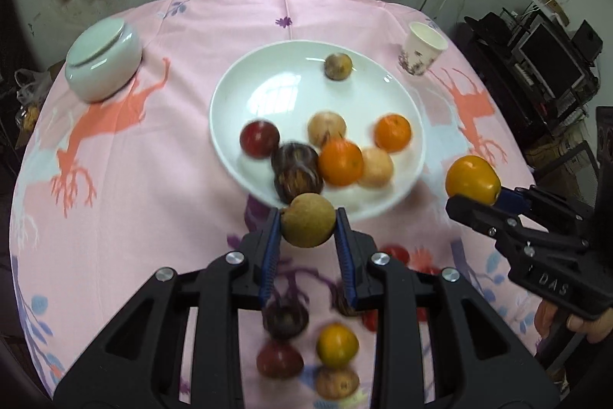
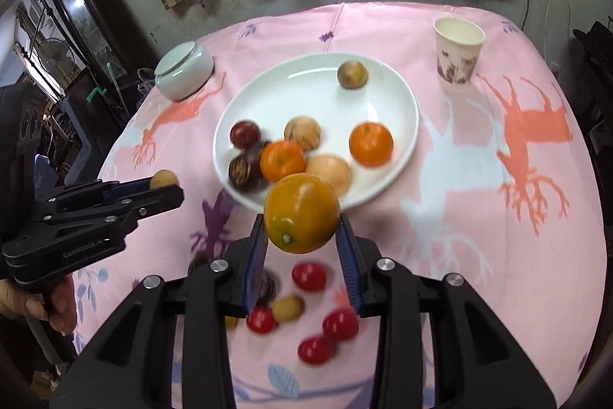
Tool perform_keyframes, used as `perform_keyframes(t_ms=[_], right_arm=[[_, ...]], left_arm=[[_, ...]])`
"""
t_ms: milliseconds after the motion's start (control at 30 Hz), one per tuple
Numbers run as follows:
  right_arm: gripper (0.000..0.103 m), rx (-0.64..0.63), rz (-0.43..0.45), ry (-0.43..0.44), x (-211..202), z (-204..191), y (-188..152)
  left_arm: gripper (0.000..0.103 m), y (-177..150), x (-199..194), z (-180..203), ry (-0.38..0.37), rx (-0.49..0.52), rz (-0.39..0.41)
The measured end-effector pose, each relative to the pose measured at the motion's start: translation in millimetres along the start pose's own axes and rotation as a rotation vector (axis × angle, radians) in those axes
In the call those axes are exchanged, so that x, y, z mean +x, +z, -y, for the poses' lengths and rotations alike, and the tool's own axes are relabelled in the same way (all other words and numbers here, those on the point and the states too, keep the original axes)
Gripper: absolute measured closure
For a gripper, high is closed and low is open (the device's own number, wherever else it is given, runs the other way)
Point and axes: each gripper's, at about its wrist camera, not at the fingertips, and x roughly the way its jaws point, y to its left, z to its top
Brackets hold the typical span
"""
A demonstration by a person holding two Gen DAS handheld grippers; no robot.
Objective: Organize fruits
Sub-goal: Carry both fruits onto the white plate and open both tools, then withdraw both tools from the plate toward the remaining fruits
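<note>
Fruits lie in two lots on the pink tablecloth (image 2: 479, 156): several already gathered on the white plate (image 2: 394, 102) at mid-table, the rest loose on the near cloth, among them red tomatoes (image 2: 309, 276) and a small orange fruit (image 1: 337, 345). Each gripper carries one piece toward the plate's near rim. The left gripper (image 1: 308, 229) is clamped on a round brown fruit (image 1: 308, 219), its blue pads pressing the fruit's left and right sides — a hold across the widest part, probably so the ball cannot roll out. The right gripper (image 2: 302, 232) is closed the same way on a yellow-orange citrus (image 2: 302, 211). Both fruits ride above the cloth, just short of the plate, likely to clear its rim before release. The citrus is slightly longer than wide; its long axis runs tilted, stem scar (image 2: 285, 237) pointing down and toward the camera. The brown fruit is near spherical, so I cannot tell any axis. A lidded white jar (image 2: 184, 71) and a paper cup (image 2: 458, 52) stand far left and far right, well apart from the plate.
</note>
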Motion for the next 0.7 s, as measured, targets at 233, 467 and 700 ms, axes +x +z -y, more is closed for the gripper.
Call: perform_keyframes(t_ms=[233,467,700], right_arm=[[0.067,0.036,-0.019,0.019,48,12,36],[0.066,0.091,-0.037,0.010,73,18,51],[0.064,0.121,-0.018,0.007,57,25,42]], left_arm=[[0.075,37,43,-12,0.016,-0.038,-0.017],[0.052,53,62,-23,0.010,-0.100,-0.011],[0.039,46,45,-32,0.018,-0.155,0.018]])
